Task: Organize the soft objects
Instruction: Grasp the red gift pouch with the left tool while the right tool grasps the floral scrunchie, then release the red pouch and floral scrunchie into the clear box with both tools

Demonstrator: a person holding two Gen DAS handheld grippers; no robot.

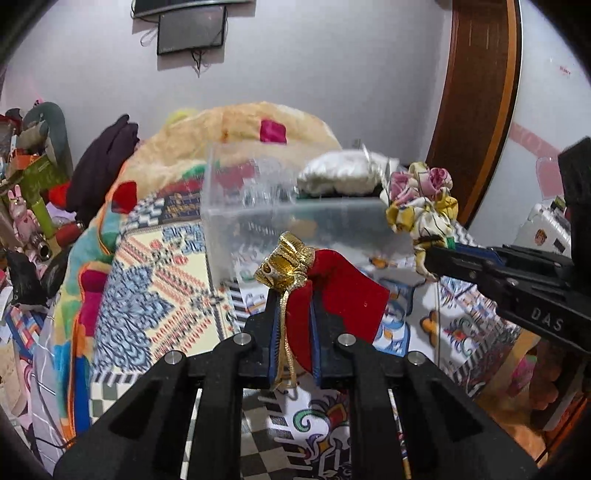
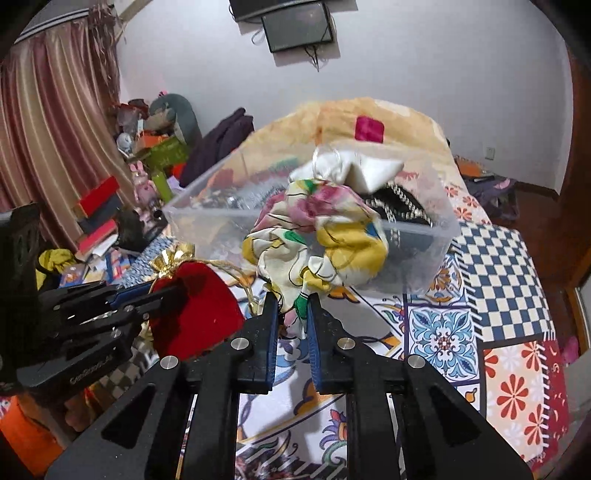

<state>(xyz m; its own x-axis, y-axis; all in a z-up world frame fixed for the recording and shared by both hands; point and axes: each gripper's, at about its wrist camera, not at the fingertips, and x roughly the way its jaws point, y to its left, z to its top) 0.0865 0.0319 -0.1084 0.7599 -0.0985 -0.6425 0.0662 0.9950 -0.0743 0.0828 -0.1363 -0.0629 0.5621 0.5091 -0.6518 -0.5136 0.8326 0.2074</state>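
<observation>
While jaws pinch red pouch [image 1: 332, 295] and floral scrunchie [image 2: 317, 236], motion blurs the bin [image 1: 280, 206].

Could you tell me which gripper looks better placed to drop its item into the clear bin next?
Probably the right gripper: its floral scrunchie is held up at the clear bin's near wall. The left gripper, shut on the red velvet pouch, sits lower and further back.

Ahead of me I see a patterned bedspread [image 2: 495, 273] covering the bed, with a peach plush blanket [image 2: 391, 114] heaped at its far end. A dark screen [image 2: 297, 26] hangs on the white wall. Striped curtains [image 2: 48, 122] fall beside a cluttered pile of boxes [image 2: 99, 210].
</observation>
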